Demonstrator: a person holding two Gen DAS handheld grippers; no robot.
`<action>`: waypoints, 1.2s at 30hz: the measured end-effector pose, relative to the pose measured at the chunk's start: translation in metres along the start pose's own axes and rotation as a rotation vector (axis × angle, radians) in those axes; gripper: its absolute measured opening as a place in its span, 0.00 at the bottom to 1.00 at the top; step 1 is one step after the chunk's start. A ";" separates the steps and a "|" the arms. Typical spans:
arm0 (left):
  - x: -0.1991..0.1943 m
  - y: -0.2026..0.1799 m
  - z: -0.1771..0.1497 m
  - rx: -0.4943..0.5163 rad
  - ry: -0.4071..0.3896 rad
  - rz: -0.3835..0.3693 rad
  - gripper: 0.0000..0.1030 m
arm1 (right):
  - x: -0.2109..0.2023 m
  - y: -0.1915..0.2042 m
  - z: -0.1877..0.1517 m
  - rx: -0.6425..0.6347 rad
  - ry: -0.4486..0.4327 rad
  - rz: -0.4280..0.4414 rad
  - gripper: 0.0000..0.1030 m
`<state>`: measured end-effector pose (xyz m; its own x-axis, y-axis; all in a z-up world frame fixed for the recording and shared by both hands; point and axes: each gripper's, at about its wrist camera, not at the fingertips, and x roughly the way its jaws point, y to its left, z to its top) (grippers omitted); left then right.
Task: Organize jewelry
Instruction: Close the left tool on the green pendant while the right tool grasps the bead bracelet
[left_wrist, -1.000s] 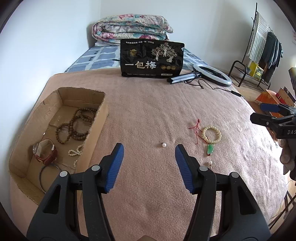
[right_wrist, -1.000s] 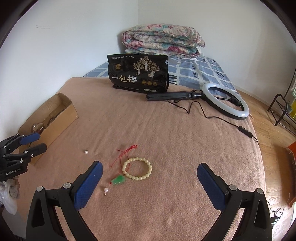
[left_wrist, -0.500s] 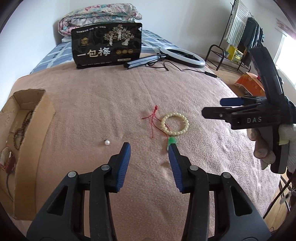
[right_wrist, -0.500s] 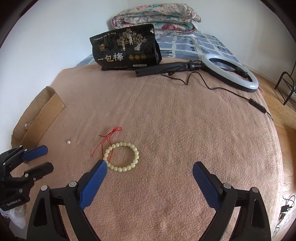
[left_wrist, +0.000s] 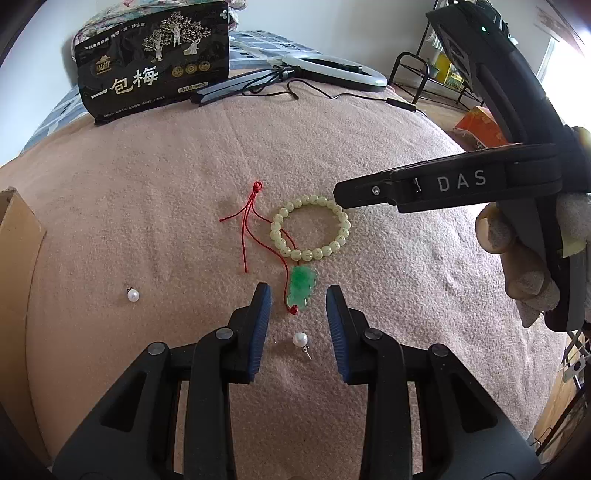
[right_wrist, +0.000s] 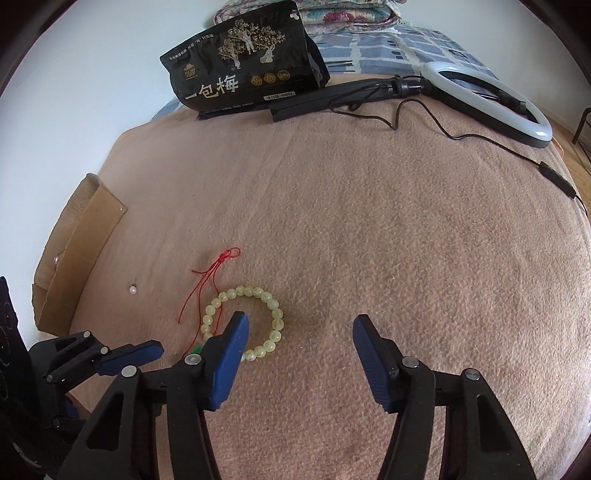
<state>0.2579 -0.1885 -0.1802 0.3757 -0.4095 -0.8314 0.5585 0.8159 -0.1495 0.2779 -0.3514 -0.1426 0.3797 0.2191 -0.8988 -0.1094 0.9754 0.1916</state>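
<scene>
A pale green bead bracelet (left_wrist: 311, 228) lies on the pink blanket, with a green jade pendant (left_wrist: 301, 287) on a red cord (left_wrist: 251, 218) beside it. My left gripper (left_wrist: 298, 301) is open, low over the blanket, its blue fingers either side of the pendant. A pearl earring (left_wrist: 300, 340) lies between its jaws nearer the camera; another pearl (left_wrist: 133, 295) lies to the left. My right gripper (right_wrist: 301, 325) is open, its left finger over the bracelet (right_wrist: 271, 304). The cardboard box (right_wrist: 70, 247) stands at the left.
A black snack bag (left_wrist: 153, 59), a ring light (left_wrist: 334, 72) with its stand and cable (right_wrist: 461, 136) lie at the far side of the bed. Folded quilts are behind them. A clothes rack (left_wrist: 428, 70) stands off the bed to the right.
My left gripper has moved forward and right from the box side to the pendant, its jaws narrower. My right gripper has come down and left over the bracelet, its jaws narrower.
</scene>
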 end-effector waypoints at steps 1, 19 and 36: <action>0.002 0.000 0.000 0.005 0.003 0.002 0.30 | 0.002 0.000 0.001 -0.001 0.004 -0.002 0.55; 0.020 0.001 0.002 0.023 0.011 0.029 0.13 | 0.025 0.004 0.013 -0.001 0.066 0.000 0.30; 0.006 0.008 0.006 -0.004 -0.020 0.027 0.04 | 0.009 0.016 0.011 0.006 0.017 0.026 0.04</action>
<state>0.2689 -0.1868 -0.1832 0.4050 -0.3956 -0.8243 0.5448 0.8284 -0.1299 0.2895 -0.3337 -0.1439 0.3608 0.2440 -0.9002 -0.1134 0.9695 0.2173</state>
